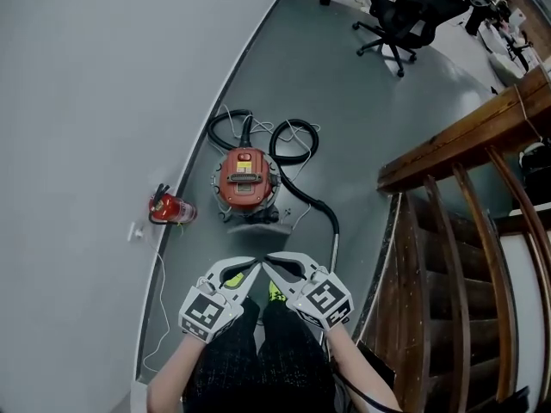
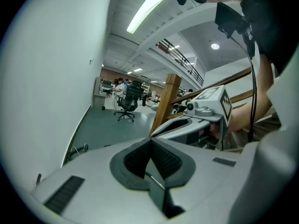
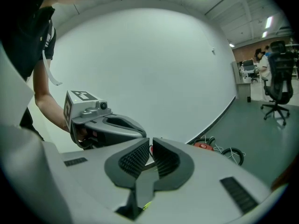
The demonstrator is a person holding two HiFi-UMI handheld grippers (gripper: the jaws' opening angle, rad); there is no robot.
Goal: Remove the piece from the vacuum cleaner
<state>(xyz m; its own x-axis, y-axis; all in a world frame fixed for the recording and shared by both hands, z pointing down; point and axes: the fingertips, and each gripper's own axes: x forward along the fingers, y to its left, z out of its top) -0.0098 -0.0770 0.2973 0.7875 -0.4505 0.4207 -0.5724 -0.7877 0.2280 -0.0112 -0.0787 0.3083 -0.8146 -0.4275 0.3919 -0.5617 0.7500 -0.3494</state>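
Note:
A red-topped vacuum cleaner (image 1: 245, 179) stands on the grey floor next to the white wall. Its black hose (image 1: 293, 140) coils behind it, and another length runs right to a metal tube (image 1: 331, 248). My left gripper (image 1: 253, 263) and right gripper (image 1: 266, 259) hover side by side in front of the vacuum, tips nearly meeting, both shut and empty. In the left gripper view the shut jaws (image 2: 150, 143) have the right gripper (image 2: 203, 111) beside them. The right gripper view shows its shut jaws (image 3: 150, 146), the left gripper (image 3: 100, 122), and the vacuum (image 3: 203, 145) low by the wall.
A red fire extinguisher (image 1: 172, 209) lies by the wall, left of the vacuum. A white cable (image 1: 159, 308) trails along the wall's foot. A wooden stair railing (image 1: 465, 136) fills the right side. A black office chair (image 1: 400, 20) stands far back. My dark-trousered legs are below the grippers.

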